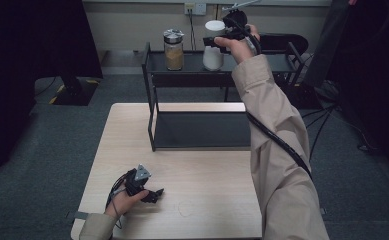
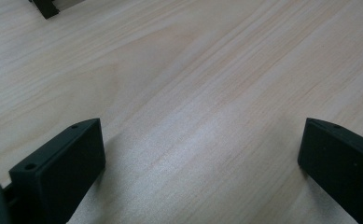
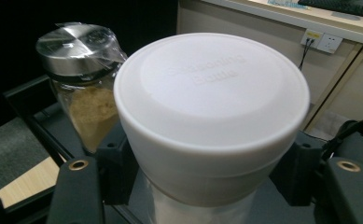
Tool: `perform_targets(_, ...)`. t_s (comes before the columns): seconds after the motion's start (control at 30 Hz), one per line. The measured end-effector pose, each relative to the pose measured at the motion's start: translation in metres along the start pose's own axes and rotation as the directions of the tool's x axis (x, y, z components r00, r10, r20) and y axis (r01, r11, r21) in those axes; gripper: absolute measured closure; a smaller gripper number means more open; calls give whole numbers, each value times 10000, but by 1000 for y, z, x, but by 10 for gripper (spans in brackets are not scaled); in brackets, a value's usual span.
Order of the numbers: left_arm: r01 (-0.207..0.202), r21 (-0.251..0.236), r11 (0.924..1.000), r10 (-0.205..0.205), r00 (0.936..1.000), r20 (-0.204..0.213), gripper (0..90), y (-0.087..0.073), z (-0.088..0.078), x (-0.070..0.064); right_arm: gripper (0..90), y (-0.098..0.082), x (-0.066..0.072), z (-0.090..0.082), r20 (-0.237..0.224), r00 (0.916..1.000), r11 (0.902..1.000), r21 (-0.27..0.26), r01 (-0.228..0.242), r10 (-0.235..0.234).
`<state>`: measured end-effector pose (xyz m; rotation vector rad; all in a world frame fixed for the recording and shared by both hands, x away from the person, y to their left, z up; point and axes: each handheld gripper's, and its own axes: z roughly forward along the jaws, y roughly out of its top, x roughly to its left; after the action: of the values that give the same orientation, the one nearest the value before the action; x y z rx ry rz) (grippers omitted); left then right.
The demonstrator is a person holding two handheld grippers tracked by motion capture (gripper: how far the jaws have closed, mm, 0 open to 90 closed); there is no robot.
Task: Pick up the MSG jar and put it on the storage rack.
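White-lidded jar (image 1: 213, 52): upright on the rack's top shelf (image 1: 272, 63), right of the brown-filled steel-lidded jar (image 1: 173, 50). Right gripper (image 1: 217, 42): reaches in level from the jar's right, jaws clamped on its body just under the lid. Left gripper (image 1: 154, 194): jaws apart, empty, resting near the table's (image 1: 207, 170) front-left corner, well away.

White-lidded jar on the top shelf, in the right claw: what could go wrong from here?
1. The right claw grips the clear white-lidded jar of white powder just under its wide lid, so the smooth body might slip or tilt when moved.
2. The steel-lidded glass jar of brown granules stands close beside it on the black metal shelf rack; a sideways move could knock it.
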<state>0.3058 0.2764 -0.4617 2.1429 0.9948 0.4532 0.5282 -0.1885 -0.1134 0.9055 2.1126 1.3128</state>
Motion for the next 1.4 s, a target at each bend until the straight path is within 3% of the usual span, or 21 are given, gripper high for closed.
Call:
perform_targets(0.03, 27, -6, 10000, -27, 10000, -3, 0, 0, 0, 0, 347, -6, -1, 1, 33, 9996, 9994, -203, -266, 267)
perform_targets(0.13, 25, -5, 10000, -25, 10000, -1, 0, 0, 0, 0, 348, -9, -2, 2, 33, 9988, 9984, -302, -487, 488)
perform_targets(0.37, 29, -7, 10000, -29, 10000, -2, 0, 0, 0, 0, 347, -9, 1, 4, 88, 9995, 9989, -348, -299, 302)
perform_targets(0.67, -1, -2, 10000, 1, 10000, -1, 0, 0, 0, 0, 338, -10, -1, 3, 95, 9992, 9988, -279, -390, 393)
perform_targets(0.93, 20, -3, 10000, -20, 10000, 4, 0, 0, 0, 0, 153, -15, 0, -1, 194, 9984, 9978, -406, -524, 532)
perform_targets(1.17, 22, -16, 10000, -22, 10000, -5, 0, 0, 0, 0, 26, -24, -1, -9, 0, 9980, 9962, -597, -631, 632)
perform_targets(1.4, 22, -17, 10000, -22, 10000, -7, 0, 0, 0, 0, 0, -35, 3, -20, -91, 9983, 9959, -686, -584, 579)
